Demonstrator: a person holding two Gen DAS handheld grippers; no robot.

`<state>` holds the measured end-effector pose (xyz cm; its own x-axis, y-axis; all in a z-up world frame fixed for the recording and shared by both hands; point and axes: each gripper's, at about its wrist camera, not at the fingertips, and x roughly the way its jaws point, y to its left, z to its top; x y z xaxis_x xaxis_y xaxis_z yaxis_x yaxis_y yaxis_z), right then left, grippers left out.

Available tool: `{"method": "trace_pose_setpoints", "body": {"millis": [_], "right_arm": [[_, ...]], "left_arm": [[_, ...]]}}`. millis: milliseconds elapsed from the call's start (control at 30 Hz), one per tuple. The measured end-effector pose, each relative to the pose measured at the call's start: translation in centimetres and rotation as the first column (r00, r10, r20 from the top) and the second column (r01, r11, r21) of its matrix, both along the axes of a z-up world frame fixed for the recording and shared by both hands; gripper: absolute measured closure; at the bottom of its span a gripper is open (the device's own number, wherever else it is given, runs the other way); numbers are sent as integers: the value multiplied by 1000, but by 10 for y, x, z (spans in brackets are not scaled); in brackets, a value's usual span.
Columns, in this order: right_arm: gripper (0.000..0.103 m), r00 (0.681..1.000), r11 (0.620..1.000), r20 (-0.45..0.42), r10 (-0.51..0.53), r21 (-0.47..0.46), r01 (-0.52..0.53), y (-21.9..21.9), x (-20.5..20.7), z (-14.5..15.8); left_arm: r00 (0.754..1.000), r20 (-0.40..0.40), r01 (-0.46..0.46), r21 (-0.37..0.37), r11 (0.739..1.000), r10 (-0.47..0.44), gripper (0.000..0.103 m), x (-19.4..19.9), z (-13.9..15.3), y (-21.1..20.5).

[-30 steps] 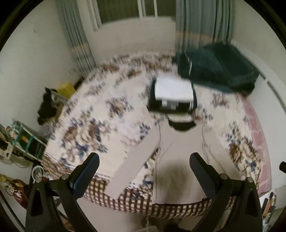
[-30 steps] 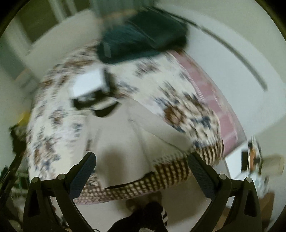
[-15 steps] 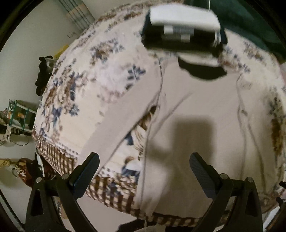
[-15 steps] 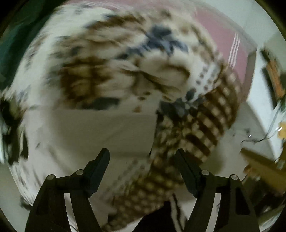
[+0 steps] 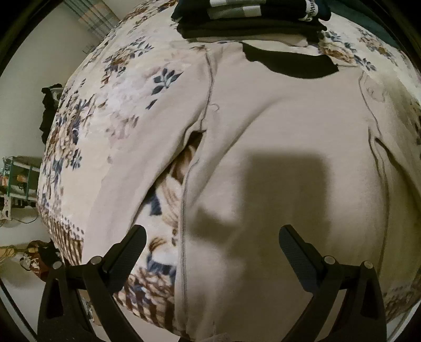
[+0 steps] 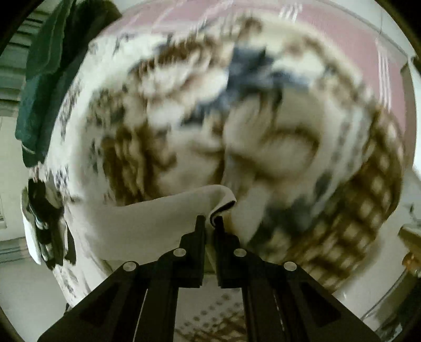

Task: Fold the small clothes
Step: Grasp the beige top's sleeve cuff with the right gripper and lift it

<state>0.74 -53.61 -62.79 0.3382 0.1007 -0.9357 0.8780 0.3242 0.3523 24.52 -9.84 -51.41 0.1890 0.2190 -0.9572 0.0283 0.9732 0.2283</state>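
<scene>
A beige long-sleeved top (image 5: pixel 289 147) with a dark neck opening lies flat on the flowered bedspread (image 5: pixel 113 105), filling most of the left wrist view. My left gripper (image 5: pixel 210 236) hangs just above the top's lower body, open, with nothing between its fingers. Its left sleeve (image 5: pixel 147 157) runs down toward the bed's near edge. In the right wrist view, my right gripper (image 6: pixel 209 221) is shut on the cuff end of the beige sleeve (image 6: pixel 158 218), which curls up from the bedspread (image 6: pixel 263 136). That view is blurred.
A stack of folded dark and striped clothes (image 5: pixel 250 15) sits on the bed just beyond the top's collar. A dark green garment (image 6: pixel 44 86) lies at the far side. Shelving and clutter (image 5: pixel 18 179) stand on the floor left of the bed.
Both grippers have dropped close to the bed. The left stayed open above the top's body. The right swung to the sleeve's end and closed on the cuff.
</scene>
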Motion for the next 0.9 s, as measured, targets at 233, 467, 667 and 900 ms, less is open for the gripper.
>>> {"method": "trace_pose_setpoints", "body": {"millis": [233, 467, 667, 900], "right_arm": [[97, 997, 998, 45, 63, 15, -64, -23, 35, 16], [97, 956, 977, 217, 195, 43, -209, 54, 100, 65], [97, 766, 788, 269, 584, 38, -614, 242, 201, 89], [97, 348, 346, 65, 935, 45, -937, 481, 206, 18]], "left_arm": [[1000, -6, -5, -34, 999, 5, 0, 3, -3, 0], [999, 11, -49, -46, 998, 50, 0, -4, 4, 29], [990, 35, -138, -16, 990, 138, 0, -18, 12, 85], [969, 67, -241, 64, 968, 237, 0, -52, 11, 173]]}}
